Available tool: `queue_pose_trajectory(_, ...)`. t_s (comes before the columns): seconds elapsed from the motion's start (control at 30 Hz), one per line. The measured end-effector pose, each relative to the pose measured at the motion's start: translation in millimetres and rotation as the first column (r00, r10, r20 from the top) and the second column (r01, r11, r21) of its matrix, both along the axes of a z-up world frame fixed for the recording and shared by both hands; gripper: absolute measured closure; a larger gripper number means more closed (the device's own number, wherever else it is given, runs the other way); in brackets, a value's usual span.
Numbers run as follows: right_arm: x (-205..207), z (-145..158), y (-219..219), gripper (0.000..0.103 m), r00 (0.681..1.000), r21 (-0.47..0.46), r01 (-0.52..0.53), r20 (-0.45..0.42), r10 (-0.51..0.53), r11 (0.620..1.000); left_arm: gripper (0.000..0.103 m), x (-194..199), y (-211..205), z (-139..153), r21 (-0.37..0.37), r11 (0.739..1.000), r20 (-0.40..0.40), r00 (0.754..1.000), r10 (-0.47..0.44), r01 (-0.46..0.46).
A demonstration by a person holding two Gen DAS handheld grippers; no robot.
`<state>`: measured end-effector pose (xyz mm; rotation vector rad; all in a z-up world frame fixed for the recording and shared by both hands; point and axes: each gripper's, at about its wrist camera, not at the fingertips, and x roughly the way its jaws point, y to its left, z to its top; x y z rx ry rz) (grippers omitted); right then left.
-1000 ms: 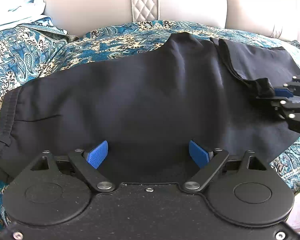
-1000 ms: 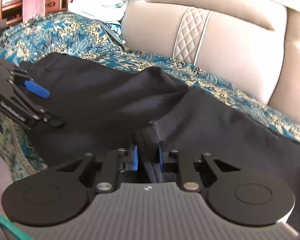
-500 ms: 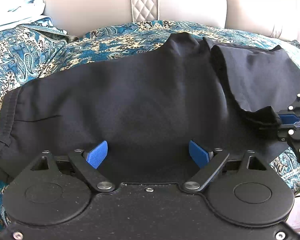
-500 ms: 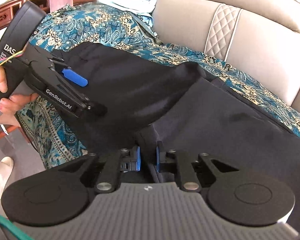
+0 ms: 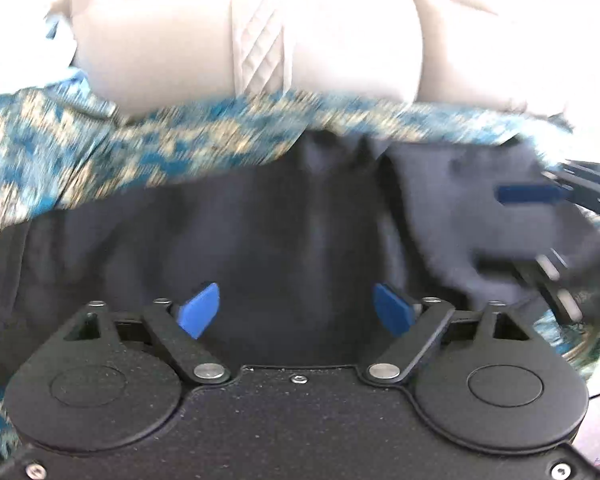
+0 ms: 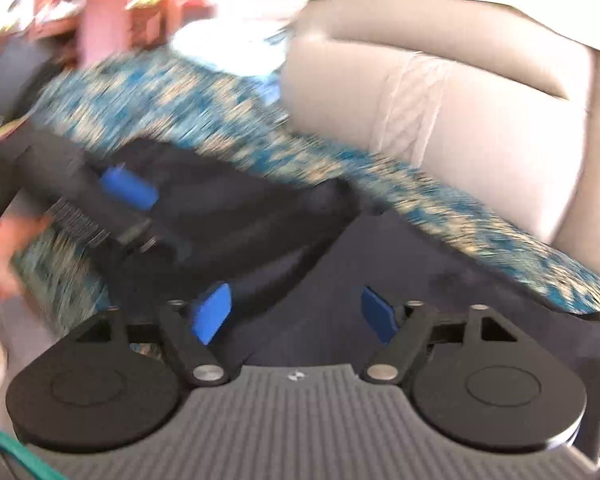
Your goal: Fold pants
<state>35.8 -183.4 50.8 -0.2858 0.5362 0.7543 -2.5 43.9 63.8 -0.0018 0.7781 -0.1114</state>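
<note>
You have one pair of black pants spread across the one blue-and-cream patterned cover on the beige sofa. In your left wrist view they fill the middle ground, running from the far left edge to the right, with a folded flap lying over the right part.

Your left gripper hangs above the near edge of the pants. Its two blue pads stand well apart and its jaws are closing; dark cloth shows in the gap, but neither pad presses on it. In your right wrist view this same gripper sits at the left, gripped by your hand.

Your right gripper is over the right part of the pants. Its two blue pads are spread wide and its jaws are opening, with the cloth lying free beneath them. Both views are blurred.
</note>
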Motion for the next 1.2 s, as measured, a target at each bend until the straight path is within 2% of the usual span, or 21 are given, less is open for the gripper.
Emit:
queue_pose_trajectory(0.1,39.9,11.4,-11.5,0.018,0.983,0.053,0.18,-0.047,-0.178,0.982,0.046,1.3,-17.0,11.7,-0.047,0.995,0.03,0.996,-0.088,0.089)
queue_pose_trajectory(0.2,84.9,11.0,-14.6,0.02,0.961,0.049,0.239,-0.158,-0.229,0.97,0.05,5.8,-36.9,12.8,-0.094,0.979,0.024,0.984,-0.177,0.179)
queue_pose_trajectory(0.33,106.6,0.9,10.9,0.02,0.977,-0.04,0.173,-0.123,-0.177,0.984,0.05,11.3,-62.6,4.0,-0.088,0.966,0.008,0.97,-0.244,0.244)
queue_pose_trajectory(0.47,114.6,-10.7,33.4,0.022,0.985,-0.1,0.106,-0.129,-0.119,0.989,0.051,19.2,-76.6,-6.3,-0.101,0.962,-0.01,0.967,-0.255,0.253)
queue_pose_trajectory(0.5,117.1,-14.3,37.5,0.049,0.983,-0.114,0.107,-0.134,-0.122,0.988,0.053,20.5,-79.4,-9.7,-0.107,0.962,-0.013,0.967,-0.254,0.252)
queue_pose_trajectory(0.53,119.4,-17.2,39.0,0.064,0.981,-0.115,0.108,-0.151,-0.125,0.987,0.054,21.8,-81.5,-11.5,-0.11,0.962,-0.013,0.967,-0.254,0.251)
queue_pose_trajectory(0.57,120.2,-17.6,37.8,0.083,0.978,-0.088,0.108,-0.168,-0.122,0.99,0.057,22.2,-83.5,-12.6,-0.11,0.962,-0.008,0.967,-0.254,0.252)
queue_pose_trajectory(0.6,119.8,-15.3,36.6,0.094,0.978,-0.068,0.119,-0.165,-0.129,0.991,0.062,21.7,-85.7,-12.8,-0.108,0.962,0.004,0.968,-0.252,0.251)
queue_pose_trajectory(0.7,116.3,-4.3,33.3,0.094,0.986,-0.047,0.136,-0.088,-0.139,0.99,0.076,22.2,-89.6,-12.3,-0.09,0.964,0.038,0.968,-0.247,0.249)
queue_pose_trajectory(0.77,121.9,1.6,30.0,0.095,0.984,-0.028,0.156,-0.086,-0.158,0.987,0.076,23.8,-90.2,-12.7,-0.081,0.968,0.048,0.971,-0.236,0.239)
queue_pose_trajectory(0.93,139.3,0.3,32.8,0.095,0.979,-0.012,0.188,-0.08,-0.188,0.982,0.075,23.0,-85.0,-13.7,-0.094,0.971,0.033,0.976,-0.215,0.218)
queue_pose_trajectory(0.97,142.0,-4.2,34.9,0.092,0.979,-0.021,0.187,-0.083,-0.188,0.982,0.071,21.4,-82.3,-13.7,-0.098,0.972,0.033,0.977,-0.211,0.213)
queue_pose_trajectory(1.0,144.1,-9.0,37.3,0.066,0.978,-0.031,0.187,-0.092,-0.189,0.982,0.061,20.9,-78.7,-14.3,-0.106,0.972,0.031,0.978,-0.209,0.211)
queue_pose_trajectory(1.03,145.7,-13.6,38.4,0.064,0.976,-0.035,0.188,-0.1,-0.191,0.981,0.056,19.8,-75.3,-14.3,-0.117,0.972,0.03,0.979,-0.201,0.203)
queue_pose_trajectory(1.07,145.4,-16.4,38.0,0.058,0.976,-0.033,0.192,-0.102,-0.194,0.981,0.05,19.1,-71.6,-14.1,-0.128,0.974,0.03,0.982,-0.187,0.189)
queue_pose_trajectory(1.1,144.6,-17.8,36.2,0.045,0.975,-0.026,0.194,-0.106,-0.196,0.981,0.046,19.4,-68.6,-14.2,-0.139,0.975,0.027,0.984,-0.174,0.176)
queue_pose_trajectory(1.17,140.5,-15.2,28.3,0.031,0.974,-0.004,0.203,-0.102,-0.203,0.979,0.041,22.6,-64.7,-15.5,-0.164,0.973,0.01,0.987,-0.163,0.162)
queue_pose_trajectory(1.2,137.3,-11.4,21.6,0.029,0.975,0.013,0.206,-0.092,-0.204,0.978,0.04,25.4,-63.3,-17.1,-0.177,0.972,-0.007,0.988,-0.157,0.153)
